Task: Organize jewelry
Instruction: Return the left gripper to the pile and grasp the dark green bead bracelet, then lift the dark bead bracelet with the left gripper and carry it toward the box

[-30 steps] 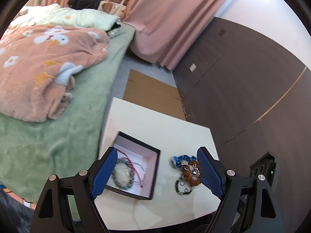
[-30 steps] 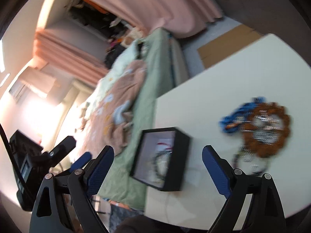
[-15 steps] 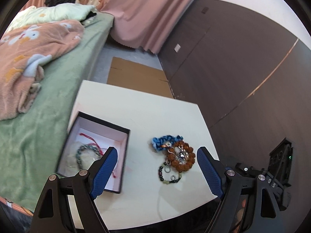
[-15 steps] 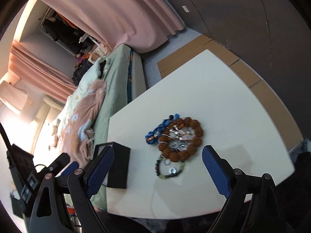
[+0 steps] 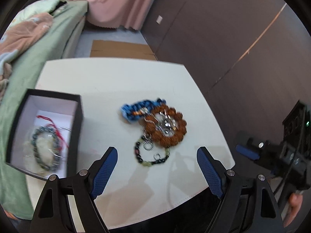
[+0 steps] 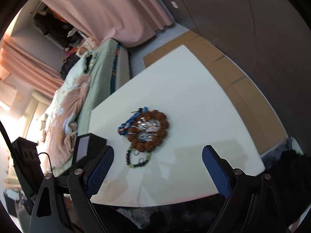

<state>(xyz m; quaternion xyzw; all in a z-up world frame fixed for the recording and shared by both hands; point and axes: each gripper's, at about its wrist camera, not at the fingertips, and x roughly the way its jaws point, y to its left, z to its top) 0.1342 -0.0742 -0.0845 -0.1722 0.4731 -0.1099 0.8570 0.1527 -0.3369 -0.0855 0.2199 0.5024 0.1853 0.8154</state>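
A pile of jewelry lies mid-table: a brown bead bracelet [image 5: 165, 129] with silver pieces inside it, a blue braided bracelet [image 5: 139, 108] and a dark and green bead bracelet [image 5: 149, 156]. The pile shows in the right wrist view too [image 6: 147, 130]. A black box [image 5: 75, 120] with a white lining stands at the left and holds a dark bead bracelet [image 5: 45, 147] and a red cord [image 5: 58, 134]. My left gripper [image 5: 156, 165] is open and empty, just short of the pile. My right gripper [image 6: 157, 165] is open and empty, above the near table edge.
The white table [image 5: 116, 77] stands beside a green bed [image 5: 38, 44] with a peach blanket. Flat cardboard [image 5: 120, 48] lies on the floor beyond it. A dark wall panel [image 5: 223, 38] runs along the right. The right gripper's body [image 5: 281, 151] shows at the table's right edge.
Both grippers have swung toward the jewelry pile and come closer to it. The box has slid to the left edge of both views. Nothing was picked up.
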